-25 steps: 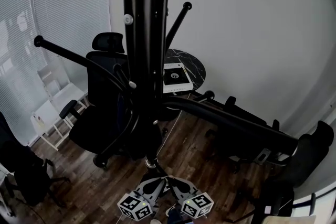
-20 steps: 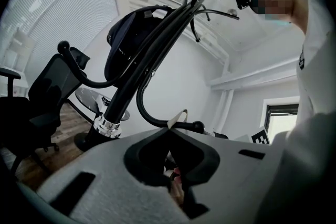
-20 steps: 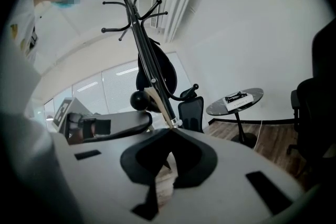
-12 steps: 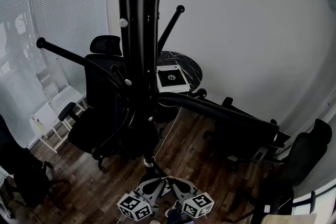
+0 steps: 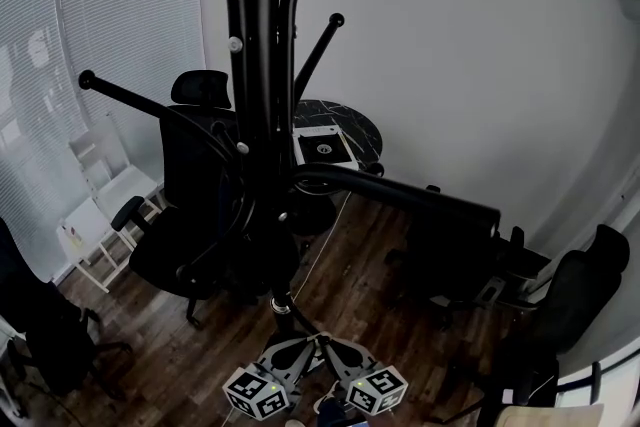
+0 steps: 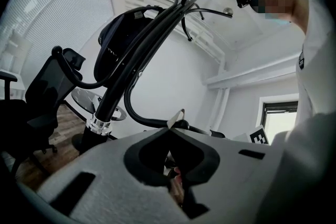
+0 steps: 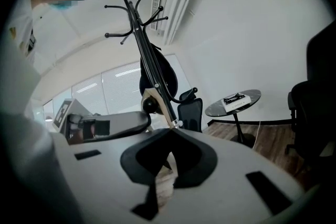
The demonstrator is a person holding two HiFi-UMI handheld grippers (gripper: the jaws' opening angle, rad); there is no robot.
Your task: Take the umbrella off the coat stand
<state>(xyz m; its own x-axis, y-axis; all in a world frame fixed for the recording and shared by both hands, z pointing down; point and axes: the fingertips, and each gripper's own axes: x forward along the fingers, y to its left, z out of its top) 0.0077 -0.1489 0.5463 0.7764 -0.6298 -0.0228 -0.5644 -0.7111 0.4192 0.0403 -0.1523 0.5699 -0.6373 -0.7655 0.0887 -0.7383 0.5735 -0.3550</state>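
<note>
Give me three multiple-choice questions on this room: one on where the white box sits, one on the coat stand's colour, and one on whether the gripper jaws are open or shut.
1. Where is the white box?
A. on a shelf
B. on the round table
C. in a drawer

2. What colour is the coat stand?
A. white
B. red
C. black

3. How do the two sets of jaws stand?
A. both shut
B. both wide open
C. left open, right shut

Answers:
1 B, the box lies on the table's dark top in the head view.
2 C, the pole and hooks are black throughout.
3 A, the left gripper and the right gripper each show jaw tips meeting, with nothing between them.
</note>
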